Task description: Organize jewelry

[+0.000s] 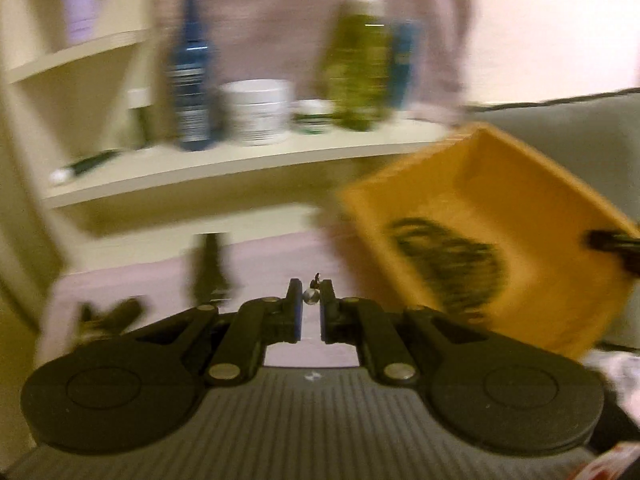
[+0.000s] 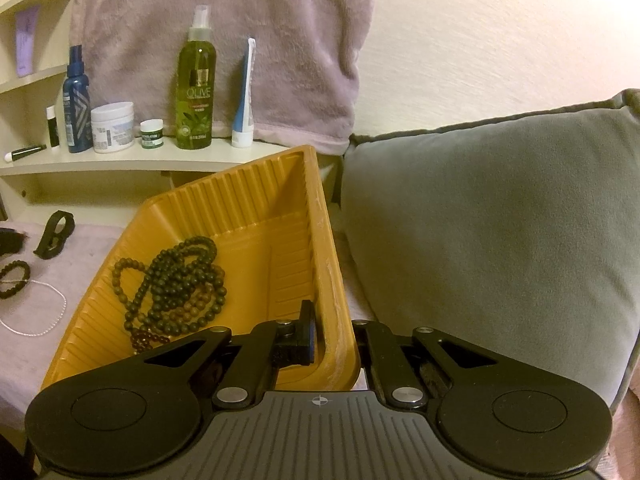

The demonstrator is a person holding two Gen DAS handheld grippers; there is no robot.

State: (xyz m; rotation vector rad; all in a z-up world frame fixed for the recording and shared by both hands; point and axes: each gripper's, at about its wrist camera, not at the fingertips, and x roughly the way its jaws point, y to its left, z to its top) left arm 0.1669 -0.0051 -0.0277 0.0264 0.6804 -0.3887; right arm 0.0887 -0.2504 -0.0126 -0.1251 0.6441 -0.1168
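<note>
Green OLIVE spray bottle (image 2: 196,92), blue bottle (image 2: 76,108), white jar (image 2: 112,123) on shelf (image 2: 120,160); grey cushion (image 2: 480,220), perhaps suede.

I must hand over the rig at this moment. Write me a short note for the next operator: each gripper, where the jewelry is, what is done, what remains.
Left gripper: shut on a small silver bead piece, held in the air left of the tray.
Right gripper: shut on the right rim of the yellow tray, holding it tilted.
Done: the dark bead necklaces lie in the tray.
Left: drop the silver piece into the tray. On the pink cloth lie a thin white bead strand, a dark bead bracelet and a black clip.
</note>
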